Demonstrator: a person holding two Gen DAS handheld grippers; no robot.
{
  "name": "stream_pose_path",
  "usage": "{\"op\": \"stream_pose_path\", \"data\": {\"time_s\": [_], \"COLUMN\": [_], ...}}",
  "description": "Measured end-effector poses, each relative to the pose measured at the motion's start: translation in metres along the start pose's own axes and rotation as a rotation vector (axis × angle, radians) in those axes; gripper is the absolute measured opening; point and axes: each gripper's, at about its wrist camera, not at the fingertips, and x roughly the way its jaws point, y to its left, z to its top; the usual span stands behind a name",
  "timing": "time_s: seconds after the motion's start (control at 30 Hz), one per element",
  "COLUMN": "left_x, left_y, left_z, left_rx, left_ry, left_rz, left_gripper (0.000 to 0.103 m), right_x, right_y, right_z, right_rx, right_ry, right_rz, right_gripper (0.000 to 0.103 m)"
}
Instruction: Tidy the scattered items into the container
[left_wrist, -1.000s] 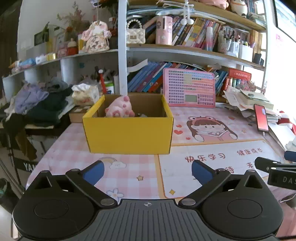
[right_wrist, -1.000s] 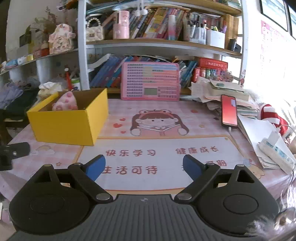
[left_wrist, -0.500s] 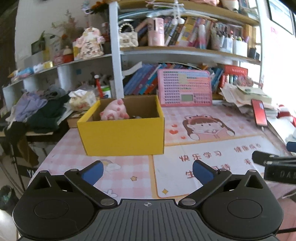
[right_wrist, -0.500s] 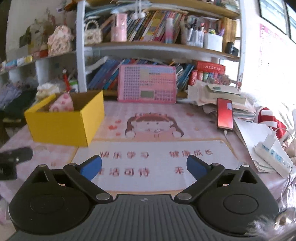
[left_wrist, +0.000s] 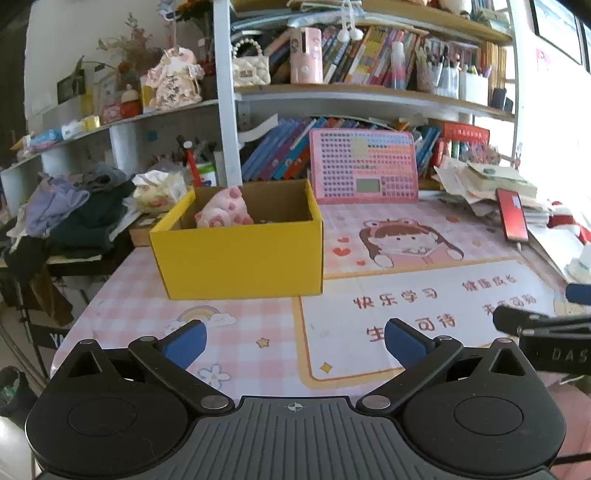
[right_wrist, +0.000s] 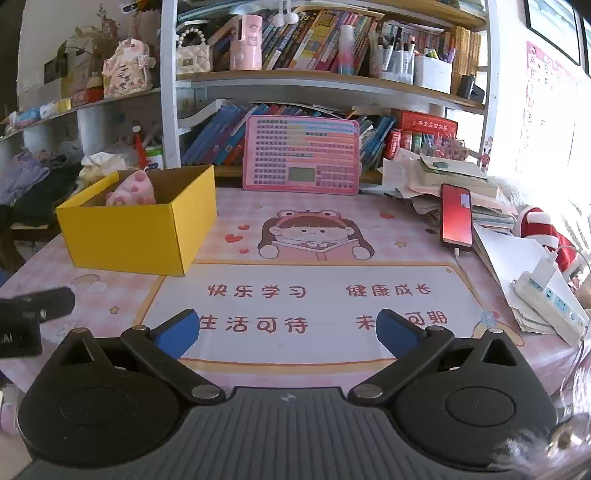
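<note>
Left hand-held gripper (left_wrist: 293, 341) jaws spread wide, nothing between the blue pads (left_wrist: 186, 341); right hand-held gripper (right_wrist: 288, 332) likewise spread wide and empty; both hover low over the near edge of the tabletop (left_wrist: 258, 332); one yellow box (left_wrist: 240, 254) sits on the pink checked mat, toward the tabletop's left side, top open, near wall facing the left gripper; inside it one pink plush toy (left_wrist: 223, 214) leans at the back-left corner, its top above the rim; other contents too hidden to tell; bare mat runs from the box's near wall to the left gripper, and from the box's right wall across the printed white panel (right_wrist: 306, 310) to the right; in the right wrist view the box (right_wrist: 136, 229) stands left of centre, plush (right_wrist: 133, 190) showing above its rim; one pink keypad board (right_wrist: 301, 153) stands upright at the back edge against the books, just behind and right of the box; one red phone (right_wrist: 457, 216) lies at the right edge on a paper stack (right_wrist: 443, 177); one white power strip (right_wrist: 550, 306) near the right-front corner; clothes pile (left_wrist: 74, 206) off the left edge; bookshelf (left_wrist: 332, 92) closes off the back; two grippers, one box, one plush counted
</note>
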Motion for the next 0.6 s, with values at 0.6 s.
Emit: {"op": "stream_pose_path", "data": {"time_s": [0.6], "left_x": [-0.0030], "left_y": [0.0087], "left_z": [-0.0071], "left_rx": [0.019], "left_ry": [0.025], "left_rz": [0.011], "left_gripper": [0.103], "right_x": [-0.0033], "right_y": [0.0093], "right_z": [-0.0012], "right_rx": [0.007], "right_ry": [0.008], "right_rz": [0.000], "right_gripper": [0.103]}}
